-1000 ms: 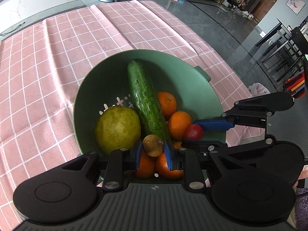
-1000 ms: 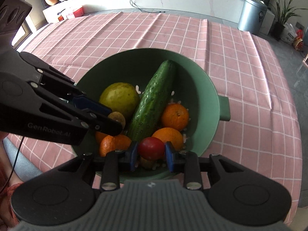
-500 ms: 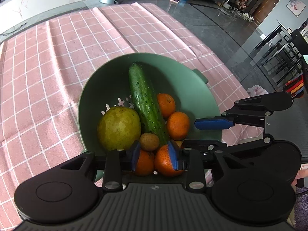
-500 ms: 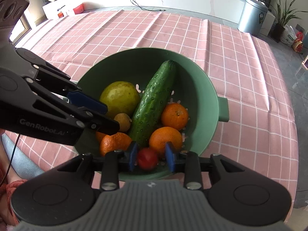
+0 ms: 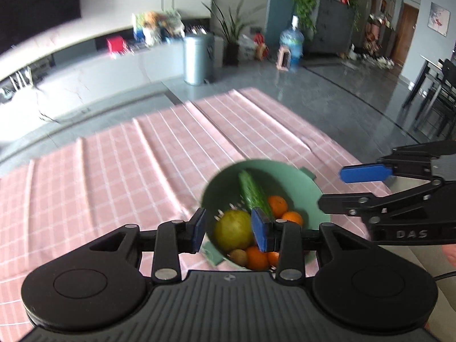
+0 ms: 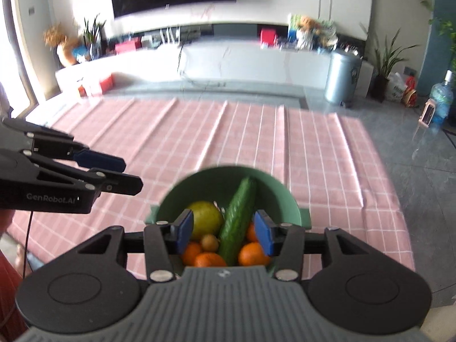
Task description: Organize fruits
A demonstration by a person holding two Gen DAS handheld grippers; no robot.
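Note:
A green colander bowl sits on the pink checked tablecloth. It holds a cucumber, a yellow-green pear, a small brown kiwi and several oranges. My left gripper is open and empty, raised above the bowl's near side. My right gripper is open and empty, also raised above the bowl. Each gripper shows in the other's view, the right one and the left one.
The pink checked tablecloth spreads beyond the bowl. Past the table's far edge stand a white low cabinet, a metal bin and plants. Dark chairs stand at the right.
Both grippers have opened, let go of the kiwi and the red fruit into the bowl, and lifted up and back. The bowl now looks smaller and lower in both views.

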